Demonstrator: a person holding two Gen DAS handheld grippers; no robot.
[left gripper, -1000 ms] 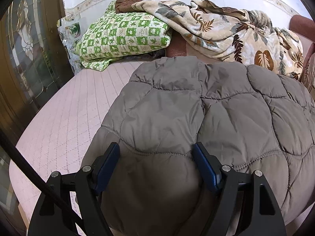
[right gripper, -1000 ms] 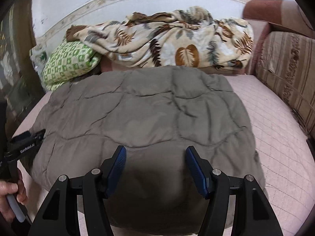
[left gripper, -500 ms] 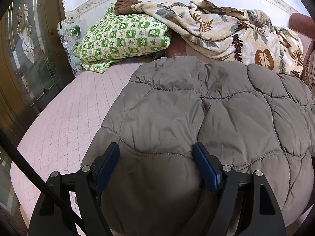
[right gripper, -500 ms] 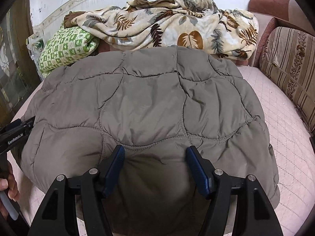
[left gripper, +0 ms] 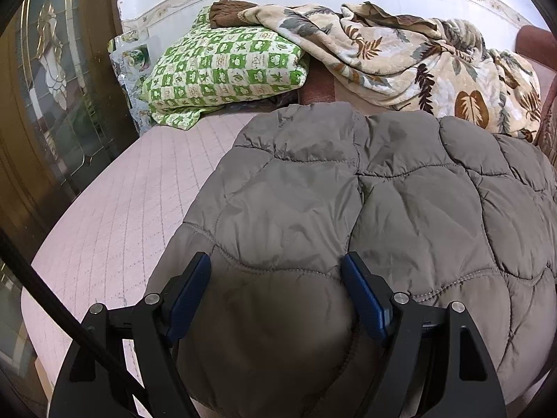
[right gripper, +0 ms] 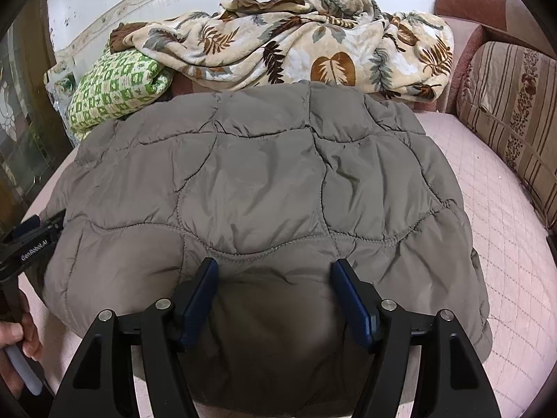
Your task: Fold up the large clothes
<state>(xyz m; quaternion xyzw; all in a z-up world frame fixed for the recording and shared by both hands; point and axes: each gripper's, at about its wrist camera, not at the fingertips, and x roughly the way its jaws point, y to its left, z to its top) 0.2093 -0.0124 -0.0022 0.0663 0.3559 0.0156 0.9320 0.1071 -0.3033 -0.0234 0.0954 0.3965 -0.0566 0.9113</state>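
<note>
A grey-brown quilted puffer coat (left gripper: pixel 365 195) lies spread on the pink quilted bed; it also shows in the right wrist view (right gripper: pixel 264 188). My left gripper (left gripper: pixel 276 271) is open, its blue-padded fingers straddling the near left edge of the coat, with fabric bulging between them. My right gripper (right gripper: pixel 273 273) is open too, straddling the near edge further right. The left gripper's body (right gripper: pixel 31 240) shows at the left edge of the right wrist view, held by a hand. Whether the pads touch the fabric is hard to tell.
A green checked pillow (left gripper: pixel 226 69) and a leaf-patterned blanket (right gripper: pixel 296 45) lie at the head of the bed. A glass-panelled wooden door (left gripper: pixel 45 97) stands at the left. A striped sofa cushion (right gripper: pixel 511 111) stands at the right. Pink mattress (left gripper: pixel 111 202) shows left of the coat.
Both grippers stay open over the coat's near edge. The right view tipped down and closer half a second ago, then eased back; the coat has barely shifted.
</note>
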